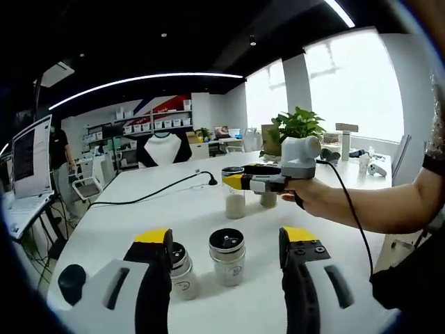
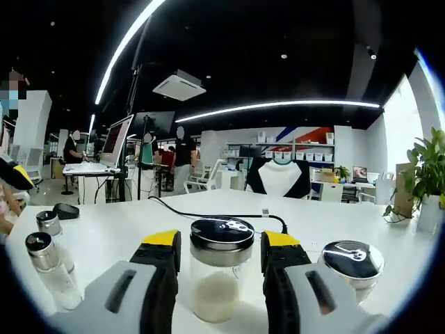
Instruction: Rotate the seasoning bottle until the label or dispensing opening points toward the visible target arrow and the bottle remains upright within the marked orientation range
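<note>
A glass seasoning bottle (image 2: 221, 278) with a dark lid and pale powder inside stands upright on the white table (image 2: 327, 223). My right gripper (image 2: 221, 242) is open, its jaws close on either side of the lid with thin gaps. In the left gripper view the same bottle (image 1: 236, 203) stands mid-table with the right gripper (image 1: 240, 181) at its top, held by a hand (image 1: 313, 195). My left gripper (image 1: 226, 235) is open wide. A short jar (image 1: 227, 256) stands just beyond its tips, and a small shaker (image 1: 182, 270) stands by its left jaw.
Another jar (image 2: 354, 268) stands right of the bottle, with two small shakers (image 2: 52, 271) at left. A black cable (image 1: 174, 184) runs across the table. A black mouse (image 1: 71, 282) lies near the left edge, a plant (image 1: 299, 125) stands far back, and a screen (image 1: 31, 156) stands at left.
</note>
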The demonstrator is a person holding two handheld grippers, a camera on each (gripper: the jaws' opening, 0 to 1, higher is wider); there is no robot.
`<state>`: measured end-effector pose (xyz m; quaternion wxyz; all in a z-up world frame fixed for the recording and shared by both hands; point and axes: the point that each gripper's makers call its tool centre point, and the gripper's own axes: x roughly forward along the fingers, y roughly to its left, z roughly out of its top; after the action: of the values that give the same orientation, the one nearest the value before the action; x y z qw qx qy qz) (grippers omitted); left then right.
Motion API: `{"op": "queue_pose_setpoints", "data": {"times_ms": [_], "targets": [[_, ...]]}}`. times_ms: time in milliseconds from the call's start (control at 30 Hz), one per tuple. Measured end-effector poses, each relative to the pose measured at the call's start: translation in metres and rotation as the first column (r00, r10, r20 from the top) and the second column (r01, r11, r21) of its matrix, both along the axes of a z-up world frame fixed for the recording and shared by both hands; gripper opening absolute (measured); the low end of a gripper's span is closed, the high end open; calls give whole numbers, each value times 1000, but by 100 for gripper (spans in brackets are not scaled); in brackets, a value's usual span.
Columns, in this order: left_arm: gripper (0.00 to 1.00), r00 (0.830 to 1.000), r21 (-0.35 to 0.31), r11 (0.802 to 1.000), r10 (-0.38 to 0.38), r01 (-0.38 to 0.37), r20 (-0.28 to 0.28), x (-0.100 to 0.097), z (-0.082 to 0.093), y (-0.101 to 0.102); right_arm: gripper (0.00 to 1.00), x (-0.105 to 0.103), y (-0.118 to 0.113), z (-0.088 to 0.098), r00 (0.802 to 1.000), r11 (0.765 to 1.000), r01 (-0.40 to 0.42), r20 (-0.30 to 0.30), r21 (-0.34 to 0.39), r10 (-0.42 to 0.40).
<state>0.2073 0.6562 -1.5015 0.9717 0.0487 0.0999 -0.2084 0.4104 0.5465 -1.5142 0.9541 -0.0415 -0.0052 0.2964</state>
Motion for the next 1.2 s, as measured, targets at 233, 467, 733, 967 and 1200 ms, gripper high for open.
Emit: {"op": "queue_pose_setpoints", "data": {"times_ms": [233, 467, 733, 967, 1200], "targets": [[64, 1000, 4, 1000, 9, -9, -2, 0, 1, 4, 43, 9, 7, 1, 1000, 1000, -5, 0, -2, 5], [63, 1000, 12, 1000, 12, -12, -8, 0, -1, 7, 39, 17, 6, -5, 1000, 1000, -6, -7, 1, 6], [62, 1000, 11, 1000, 10, -10, -9, -1, -1, 5, 38, 19, 7, -7, 1000, 1000, -20, -7, 5, 20], [62, 1000, 17, 1000, 7, -7, 0, -4, 3, 3, 37, 7, 11, -5, 998, 998, -59, -5, -26, 59], [62, 1000, 3, 1000, -25, 25, 12, -6, 7, -13, 37, -22, 1, 10, 995, 995, -98, -15, 9, 98]]}}
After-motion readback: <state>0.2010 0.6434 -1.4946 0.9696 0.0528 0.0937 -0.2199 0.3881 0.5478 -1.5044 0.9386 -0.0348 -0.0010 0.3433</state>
